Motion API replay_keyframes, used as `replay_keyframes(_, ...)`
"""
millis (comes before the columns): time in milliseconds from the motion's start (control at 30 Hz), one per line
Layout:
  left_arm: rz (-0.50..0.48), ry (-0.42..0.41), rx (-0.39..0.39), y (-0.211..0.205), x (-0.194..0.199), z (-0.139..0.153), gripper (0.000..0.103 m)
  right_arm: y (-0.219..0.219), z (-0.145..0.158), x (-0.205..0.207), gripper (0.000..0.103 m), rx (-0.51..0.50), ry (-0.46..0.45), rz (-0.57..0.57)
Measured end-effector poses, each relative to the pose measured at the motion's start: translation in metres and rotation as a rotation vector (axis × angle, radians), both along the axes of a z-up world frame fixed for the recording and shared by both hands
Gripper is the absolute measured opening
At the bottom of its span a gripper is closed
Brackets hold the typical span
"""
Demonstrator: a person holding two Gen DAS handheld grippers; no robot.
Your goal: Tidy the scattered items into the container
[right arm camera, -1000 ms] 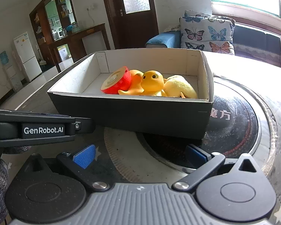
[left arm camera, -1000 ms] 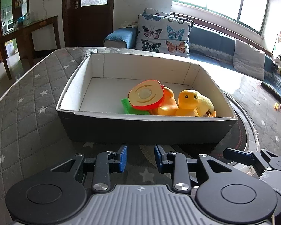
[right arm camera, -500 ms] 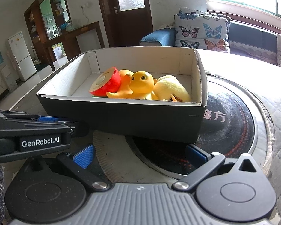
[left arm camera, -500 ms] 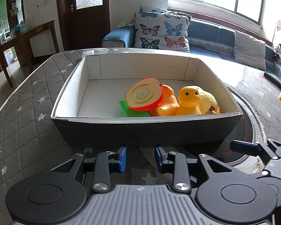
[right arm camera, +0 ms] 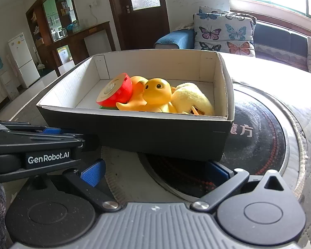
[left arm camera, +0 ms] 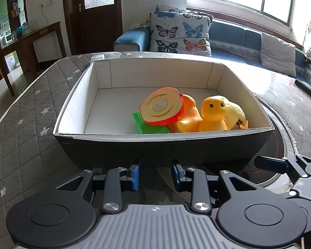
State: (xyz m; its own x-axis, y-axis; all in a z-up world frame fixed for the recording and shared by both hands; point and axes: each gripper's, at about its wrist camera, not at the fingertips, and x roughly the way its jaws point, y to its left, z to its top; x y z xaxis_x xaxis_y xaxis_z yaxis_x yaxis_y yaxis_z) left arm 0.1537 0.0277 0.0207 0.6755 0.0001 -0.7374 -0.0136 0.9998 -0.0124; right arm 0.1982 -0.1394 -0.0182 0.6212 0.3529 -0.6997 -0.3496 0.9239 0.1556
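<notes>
While both grippers gape empty, left (left arm camera: 154, 175) narrowly, the box (left arm camera: 163, 149) sits just ahead.

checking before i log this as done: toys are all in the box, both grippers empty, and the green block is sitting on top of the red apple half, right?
Not quite. The green block lies under the red apple half, which leans on it, as the left wrist view shows. The rest holds: the toys are in the box, and the left gripper and right gripper are empty.
</notes>
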Motion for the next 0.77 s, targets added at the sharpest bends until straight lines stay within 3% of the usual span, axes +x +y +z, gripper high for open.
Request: replay_keyframes(767,-0.002,0.006,-0.006,-0.0023,0.0035,0.0023,0.033,0.0012,0.0043,0.0043,0.103,-0.002,-0.018,0.001)
